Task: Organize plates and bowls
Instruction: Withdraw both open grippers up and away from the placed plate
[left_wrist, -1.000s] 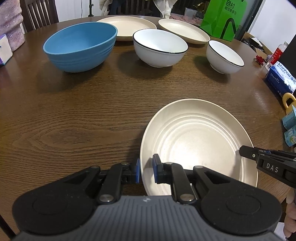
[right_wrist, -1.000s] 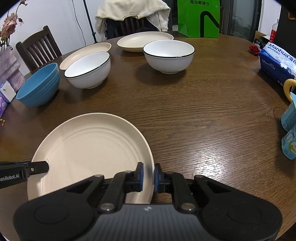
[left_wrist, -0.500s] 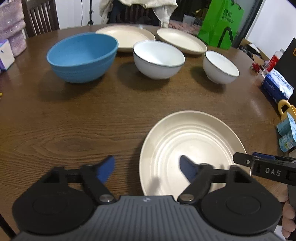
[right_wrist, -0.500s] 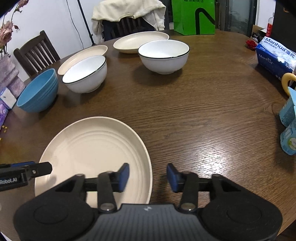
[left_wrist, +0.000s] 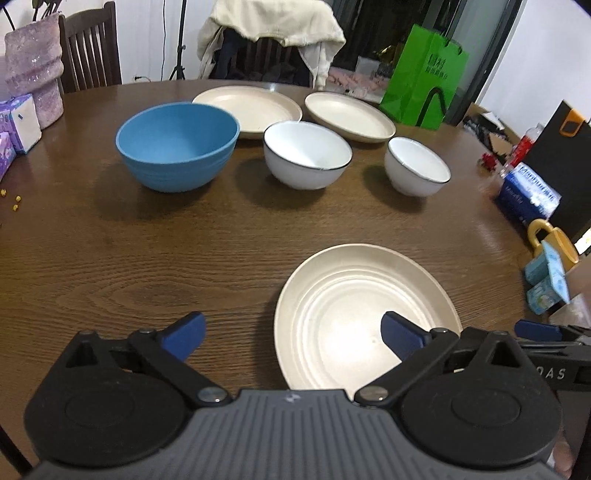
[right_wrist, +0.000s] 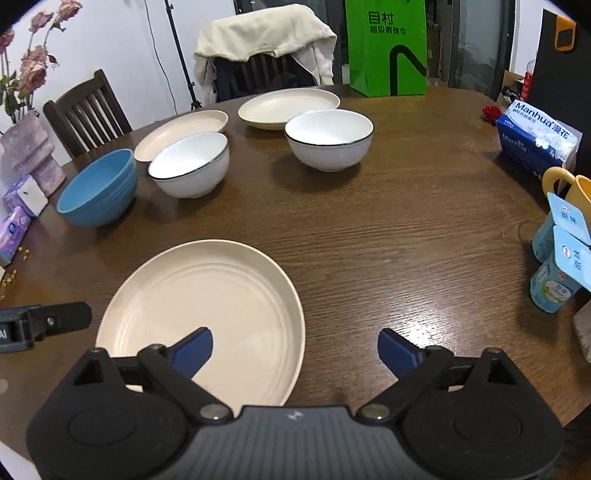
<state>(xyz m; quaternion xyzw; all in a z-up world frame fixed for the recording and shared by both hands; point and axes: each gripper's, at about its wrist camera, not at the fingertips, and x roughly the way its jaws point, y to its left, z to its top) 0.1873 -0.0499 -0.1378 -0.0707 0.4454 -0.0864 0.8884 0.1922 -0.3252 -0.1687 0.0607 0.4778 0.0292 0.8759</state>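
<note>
We see the left gripper (left_wrist: 291, 334) above the near table edge, jaws opening and spread wide, nothing pinched; its right blue pad sits over the near cream plate (left_wrist: 354, 310), left pad over bare wood. The right gripper (right_wrist: 295, 349) is the same: jaws opening, spread wide, gripping nothing; its left pad hangs over the plate's right part, right pad over bare table (right_wrist: 388, 229). The plate lies flat on the wood near the front edge, w/ each gripper's rim side between the 2 pads but untouched as far as we can tell.

Further back we count 3 bowls in a row: blue bowl (left_wrist: 177, 146) at left, a white bowl w/ dark rim (left_wrist: 306, 155) in the middle, a smaller white bowl (left_wrist: 417, 171) at right, all apart. Behind them, 2 more cream plates (left_wrist: 247, 110), side by side, near the green bag (left_wrist: 424, 77).

At the right edge: tissue pack (right_wrist: 535, 138), yellow mug (right_wrist: 565, 188), 2 small cartons (right_wrist: 557, 258).
</note>
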